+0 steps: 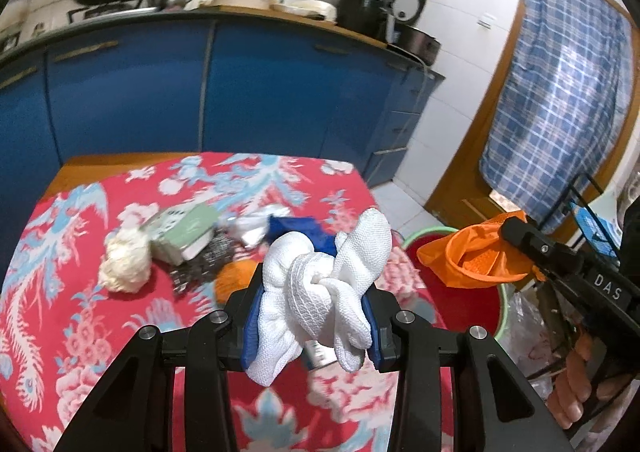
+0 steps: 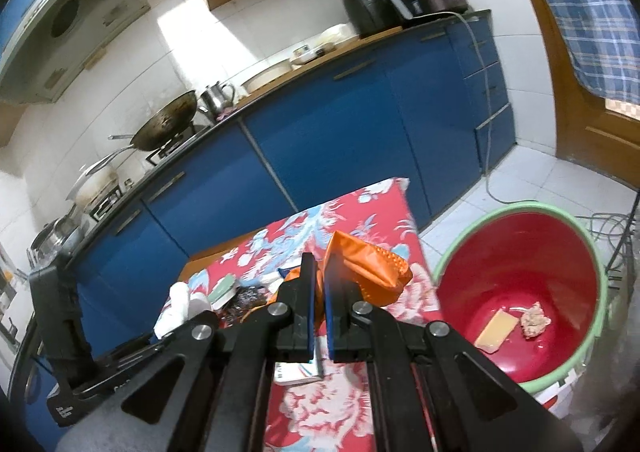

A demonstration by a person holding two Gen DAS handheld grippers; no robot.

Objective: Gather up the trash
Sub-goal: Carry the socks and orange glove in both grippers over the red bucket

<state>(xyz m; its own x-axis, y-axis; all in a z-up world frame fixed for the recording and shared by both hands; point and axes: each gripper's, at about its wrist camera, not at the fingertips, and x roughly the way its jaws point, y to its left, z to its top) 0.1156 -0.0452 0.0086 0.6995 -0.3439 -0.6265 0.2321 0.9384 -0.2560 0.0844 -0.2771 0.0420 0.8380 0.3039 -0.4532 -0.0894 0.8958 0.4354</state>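
Left wrist view: the left hand-held gripper [image 1: 316, 316] clamps a knotted white cloth [image 1: 324, 292] above the floral-covered counter [image 1: 80, 312], left of the red bucket [image 1: 460, 292]. Right wrist view: the right hand-held gripper [image 2: 319, 272] is closed, pinching an orange bag [image 2: 372, 268] above the counter [image 2: 320, 404], left of the bucket [image 2: 520, 272], which contains scraps.
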